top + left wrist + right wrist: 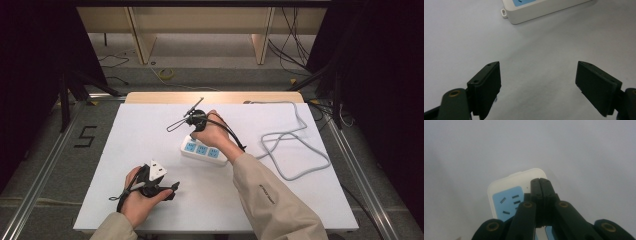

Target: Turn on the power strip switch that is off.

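Two grippers on the go over a white table (125, 150), and from the high view the power strip (202, 150) sits around the middle of it, with its grey cord (295, 150) looping off to the right. The right gripper (192, 134) is down at the strip's far-left end, while the left gripper (172, 189) rests near the front edge, well apart from the strip. In the left gripper view its jaws are spread wide with nothing but bare tabletop between them, and one corner of the strip (534, 12) pokes in at the top. In the right gripper view the right gripper (540, 185) has its jaws pressed tight together, nothing pinched between them, tip sitting right over the end of the strip (506, 190) next to the blue socket face (507, 203). Looks to me like it's poking at a switch or nudging the strip. If so, I'd press straight down with the closed tip, go slow, and bring the left one over to steady the body so it doesn't skate.
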{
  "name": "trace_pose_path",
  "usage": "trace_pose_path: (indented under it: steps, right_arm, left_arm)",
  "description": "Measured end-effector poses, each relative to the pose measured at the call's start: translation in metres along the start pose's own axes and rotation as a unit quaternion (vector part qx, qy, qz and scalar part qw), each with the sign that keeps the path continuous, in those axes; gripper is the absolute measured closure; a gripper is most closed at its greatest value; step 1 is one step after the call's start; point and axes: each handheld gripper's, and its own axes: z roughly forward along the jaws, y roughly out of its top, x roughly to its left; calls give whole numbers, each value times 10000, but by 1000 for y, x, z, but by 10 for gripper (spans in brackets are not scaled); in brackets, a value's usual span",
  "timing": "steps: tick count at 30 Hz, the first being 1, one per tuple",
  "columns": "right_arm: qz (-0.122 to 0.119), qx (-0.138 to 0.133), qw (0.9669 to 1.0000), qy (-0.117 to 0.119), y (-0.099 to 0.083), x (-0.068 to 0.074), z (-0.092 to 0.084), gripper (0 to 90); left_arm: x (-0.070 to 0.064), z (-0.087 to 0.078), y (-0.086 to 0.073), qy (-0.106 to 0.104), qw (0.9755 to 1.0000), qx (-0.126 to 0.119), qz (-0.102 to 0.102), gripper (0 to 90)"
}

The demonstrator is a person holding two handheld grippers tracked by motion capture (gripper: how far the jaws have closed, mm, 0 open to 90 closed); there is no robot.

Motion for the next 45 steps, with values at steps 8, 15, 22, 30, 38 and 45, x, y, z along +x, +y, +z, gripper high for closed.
trace_pose_path:
  steps: [8, 15, 22, 30, 38, 45]
  right_arm:
    - [17, -13, 10000, -26, 1, -1, 2, 900]
    - [26, 24, 10000, -29, 1, -1, 5, 900]
    - [0, 56, 10000, -63, 1, 0, 5, 900]
    - [37, 80, 9999, -99, 1, 0, 7, 900]
    - [42, 111, 9999, -125, 1, 1, 8, 900]
    - [90, 117, 9998, -130, 0, 1, 8, 900]
  left_arm:
    - [0, 0, 0, -13, 10000, 17, 2, 203]
    - [0, 0, 0, -6, 10000, 18, 4, 203]
    - [0, 0, 0, -15, 10000, 15, -6, 203]
    - [0, 1, 0, -12, 10000, 20, 15, 203]
    - [0, 1, 1, -11, 10000, 23, 24, 203]
    - [0, 1, 1, -12, 10000, 15, 13, 203]
